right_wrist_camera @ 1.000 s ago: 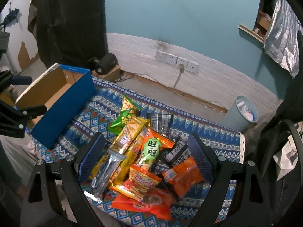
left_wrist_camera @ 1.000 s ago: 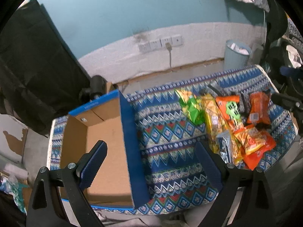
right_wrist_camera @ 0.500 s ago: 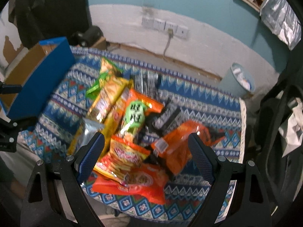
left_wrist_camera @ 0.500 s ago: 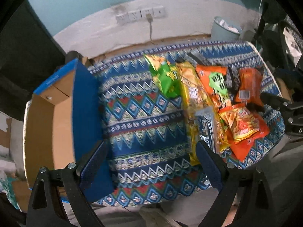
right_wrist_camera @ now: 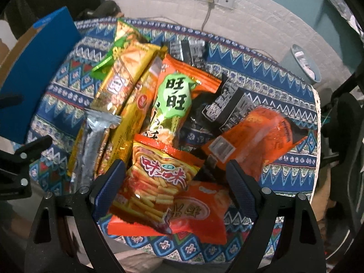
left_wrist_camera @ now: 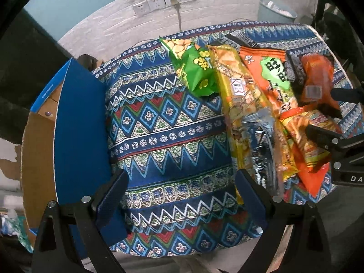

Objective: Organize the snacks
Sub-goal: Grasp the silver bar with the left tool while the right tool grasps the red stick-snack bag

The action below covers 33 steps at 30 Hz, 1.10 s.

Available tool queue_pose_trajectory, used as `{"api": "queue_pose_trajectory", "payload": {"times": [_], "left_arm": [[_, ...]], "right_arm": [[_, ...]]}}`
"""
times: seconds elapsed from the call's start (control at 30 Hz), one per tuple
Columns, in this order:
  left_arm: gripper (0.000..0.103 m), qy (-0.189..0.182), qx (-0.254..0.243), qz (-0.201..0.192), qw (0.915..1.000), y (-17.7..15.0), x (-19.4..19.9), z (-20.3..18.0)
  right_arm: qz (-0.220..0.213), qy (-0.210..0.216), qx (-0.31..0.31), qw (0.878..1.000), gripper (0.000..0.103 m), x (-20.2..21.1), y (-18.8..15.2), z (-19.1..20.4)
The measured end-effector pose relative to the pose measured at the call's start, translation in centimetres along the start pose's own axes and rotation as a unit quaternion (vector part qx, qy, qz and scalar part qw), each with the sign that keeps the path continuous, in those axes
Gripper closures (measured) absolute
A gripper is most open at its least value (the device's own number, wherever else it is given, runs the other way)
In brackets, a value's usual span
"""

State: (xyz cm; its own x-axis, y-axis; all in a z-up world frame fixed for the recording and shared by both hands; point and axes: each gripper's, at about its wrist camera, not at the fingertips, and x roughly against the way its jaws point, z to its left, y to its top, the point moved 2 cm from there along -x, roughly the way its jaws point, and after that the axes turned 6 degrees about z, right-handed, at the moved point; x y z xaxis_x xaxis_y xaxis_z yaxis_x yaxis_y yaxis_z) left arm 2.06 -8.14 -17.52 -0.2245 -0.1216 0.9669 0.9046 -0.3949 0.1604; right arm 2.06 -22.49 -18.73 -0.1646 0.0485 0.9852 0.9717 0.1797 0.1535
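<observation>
Snacks (right_wrist_camera: 163, 122) heaped on the patterned bench (left_wrist_camera: 168, 122), none yet in the blue box (left_wrist_camera: 77, 127) at its left end. Closer than a second ago: right tool (right_wrist_camera: 176, 191) lowered, spread wide over the stick-snack bag (right_wrist_camera: 157, 182). Left tool (left_wrist_camera: 182, 195) spread, empty, beside the box. First pick likely next.

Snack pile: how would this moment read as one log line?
left claw open, empty | right claw open over snack pile | blue box empty-looking

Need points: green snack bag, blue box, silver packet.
green snack bag (left_wrist_camera: 198, 72), left wrist view, middle of its front
blue box (left_wrist_camera: 79, 132), left wrist view, outer side wall
silver packet (right_wrist_camera: 91, 150), right wrist view, middle of the wrapper
</observation>
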Motion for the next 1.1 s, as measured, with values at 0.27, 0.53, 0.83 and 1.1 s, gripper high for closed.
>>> {"api": "queue_pose_trajectory", "payload": {"times": [0.27,0.53,0.83,1.1], "left_arm": [[0.007,-0.025,-0.004,0.016,0.9995,0.2,-1.0,-0.9],[0.007,-0.062,-0.022,0.035,0.9972,0.8,-2.1,-3.8],[0.007,-0.058,-0.032,0.037,0.9971,1.8,-3.6,-5.6],[0.007,-0.041,-0.028,0.061,0.9969,1.6,-5.9,-4.4]], "right_arm": [[0.029,-0.013,0.014,0.999,0.016,-2.0,-0.8,-0.5],[0.038,0.020,-0.001,0.999,0.034,-2.7,-1.9,-2.7],[0.034,0.037,-0.005,0.999,0.035,-2.5,-2.4,-3.7],[0.034,0.041,-0.006,0.999,0.035,-3.2,-1.8,-4.3]]}}
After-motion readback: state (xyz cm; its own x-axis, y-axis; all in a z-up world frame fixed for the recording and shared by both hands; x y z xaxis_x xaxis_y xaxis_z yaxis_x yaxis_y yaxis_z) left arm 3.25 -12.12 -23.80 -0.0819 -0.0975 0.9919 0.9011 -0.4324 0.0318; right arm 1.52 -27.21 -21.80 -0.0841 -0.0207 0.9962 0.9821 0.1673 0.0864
